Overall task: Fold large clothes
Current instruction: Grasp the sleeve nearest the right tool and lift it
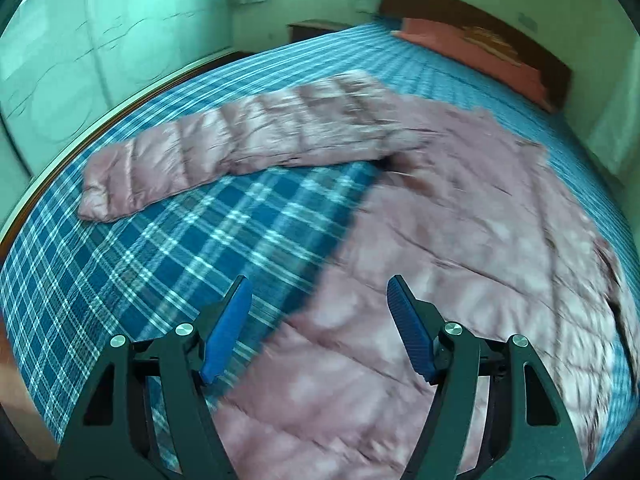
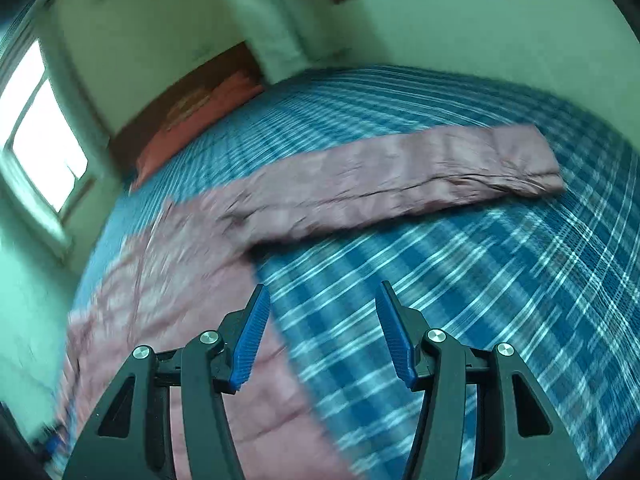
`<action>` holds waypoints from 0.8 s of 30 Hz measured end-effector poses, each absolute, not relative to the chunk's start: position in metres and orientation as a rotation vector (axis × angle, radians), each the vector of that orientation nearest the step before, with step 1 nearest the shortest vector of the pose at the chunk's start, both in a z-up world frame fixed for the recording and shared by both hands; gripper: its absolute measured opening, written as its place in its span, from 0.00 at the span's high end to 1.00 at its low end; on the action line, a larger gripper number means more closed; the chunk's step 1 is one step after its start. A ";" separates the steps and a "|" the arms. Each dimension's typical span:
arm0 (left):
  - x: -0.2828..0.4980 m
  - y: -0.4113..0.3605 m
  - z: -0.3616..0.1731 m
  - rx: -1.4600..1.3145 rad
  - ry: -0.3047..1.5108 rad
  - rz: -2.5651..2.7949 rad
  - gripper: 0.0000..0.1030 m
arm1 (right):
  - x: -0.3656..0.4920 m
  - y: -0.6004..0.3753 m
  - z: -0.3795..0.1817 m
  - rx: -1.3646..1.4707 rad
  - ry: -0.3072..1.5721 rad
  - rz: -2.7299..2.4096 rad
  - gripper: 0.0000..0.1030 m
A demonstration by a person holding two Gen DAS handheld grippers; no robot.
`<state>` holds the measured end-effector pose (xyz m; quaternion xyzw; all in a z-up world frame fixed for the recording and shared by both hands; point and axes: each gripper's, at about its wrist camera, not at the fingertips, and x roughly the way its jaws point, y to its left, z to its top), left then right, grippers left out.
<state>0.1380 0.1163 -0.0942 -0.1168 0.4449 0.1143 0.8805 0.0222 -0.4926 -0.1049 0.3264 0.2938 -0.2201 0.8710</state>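
Left wrist view: both grippers' fingers (image 1: 318, 284) (image 2: 322, 290) spread empty above unlabelled pink jacket (image 1: 460, 208).

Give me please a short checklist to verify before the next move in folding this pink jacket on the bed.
1. Left gripper jaws open and holding nothing: ok.
2. Right gripper jaws open and holding nothing: ok.
3. Jacket lies spread flat on the bed: ok.
4. Left sleeve stretched out to the side, not yet folded in: ok for grasping.
5. Right sleeve also stretched out, cuff free on the bed: ok.
6. Zipper closed and hem straight: cannot tell, the pictures are blurred.
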 end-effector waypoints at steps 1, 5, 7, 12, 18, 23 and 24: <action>0.141 0.123 -0.098 -0.257 0.928 0.262 0.20 | 0.018 -0.511 -0.112 0.730 0.598 -0.474 0.36; 0.150 0.150 -0.110 -0.314 0.924 0.364 0.11 | 0.004 -0.573 -0.140 0.920 0.528 -0.537 0.33; 0.153 0.162 -0.118 -0.322 0.943 0.410 0.11 | -0.001 -0.593 -0.150 0.980 0.489 -0.567 0.33; 0.158 0.178 -0.131 -0.298 0.973 0.508 0.11 | -0.004 -0.628 -0.163 1.085 0.321 -0.581 0.33; 0.155 0.189 -0.142 -0.297 0.996 0.563 0.11 | 0.010 -0.652 -0.155 1.055 0.240 -0.670 0.34; 0.156 0.199 -0.144 -0.281 0.989 0.585 0.11 | 0.045 -0.653 -0.123 0.934 0.295 -0.647 0.83; 0.157 0.199 -0.144 -0.271 0.989 0.590 0.11 | 0.052 -0.645 -0.109 0.885 0.293 -0.633 0.83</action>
